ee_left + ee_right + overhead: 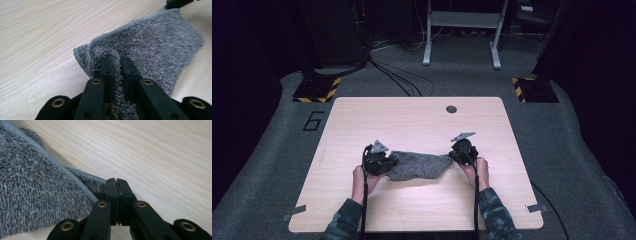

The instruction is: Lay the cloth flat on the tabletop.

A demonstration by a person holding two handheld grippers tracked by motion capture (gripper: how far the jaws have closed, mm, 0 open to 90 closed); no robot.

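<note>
Claws clamped on grey towel corners, bare table around.

speckled grey towel, pale wood table

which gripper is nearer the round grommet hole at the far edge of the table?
Right. The right gripper holds the grey towel almost straight below the grommet hole; the left gripper holds its other end, farther left.

1. The grey towel is looped terry cloth, rough and matt, with a stitched hem along its 11 o'clock edge.
2. The table is pale wood grain, smooth, with a slight sheen.
3. The left gripper and right gripper are matt black plastic with brass-looking rivets.
</note>
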